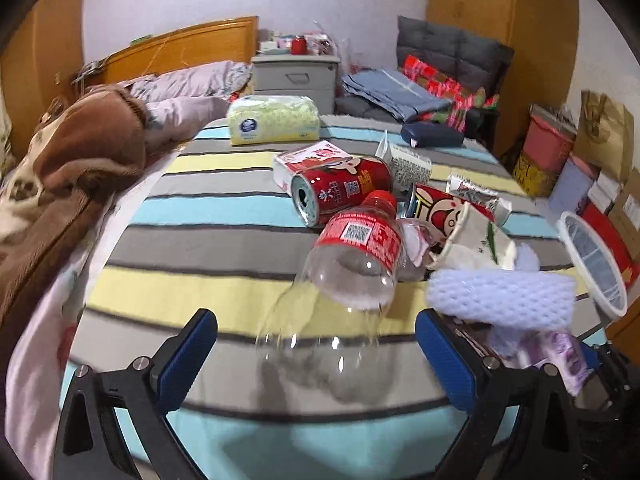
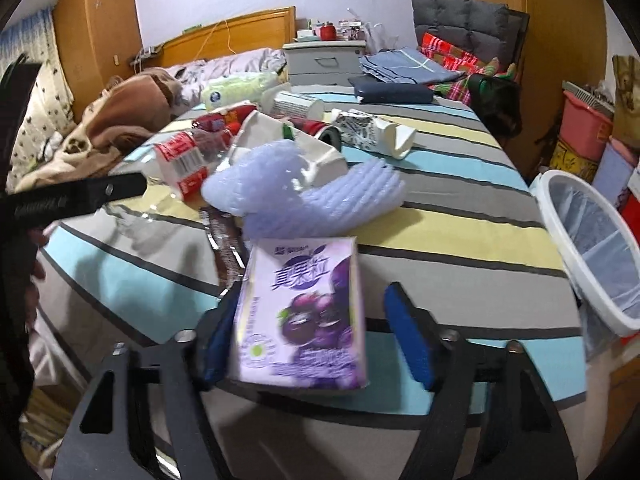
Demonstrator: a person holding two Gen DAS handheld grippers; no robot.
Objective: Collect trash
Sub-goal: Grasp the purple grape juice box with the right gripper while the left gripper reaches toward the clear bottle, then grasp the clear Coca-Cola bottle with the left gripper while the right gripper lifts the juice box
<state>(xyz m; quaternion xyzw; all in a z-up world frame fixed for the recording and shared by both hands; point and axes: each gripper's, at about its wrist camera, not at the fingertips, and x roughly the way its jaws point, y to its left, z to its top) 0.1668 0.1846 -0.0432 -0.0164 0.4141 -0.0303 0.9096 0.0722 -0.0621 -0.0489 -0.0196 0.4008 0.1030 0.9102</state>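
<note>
Trash lies on a striped bedspread [image 1: 192, 208]. In the left wrist view my left gripper [image 1: 316, 356] is open around the base of a clear plastic bottle [image 1: 344, 280] with a red label; the bottle lies between the fingers, apart from both pads. Behind it lie a red can [image 1: 340, 192], cartons and a white foam net [image 1: 500, 296]. In the right wrist view my right gripper [image 2: 308, 340] is open, with a purple grape drink carton [image 2: 304, 316] between its fingers, leaning against the left pad and apart from the right one. The foam net [image 2: 304, 196] lies just beyond it.
A white mesh bin [image 2: 592, 248] stands off the bed's right edge; it also shows in the left wrist view [image 1: 592, 264]. A tissue pack [image 1: 276, 120], a dark blue case [image 1: 432, 136], a brown blanket [image 1: 76, 160] and stacked boxes [image 1: 560, 160] surround the trash.
</note>
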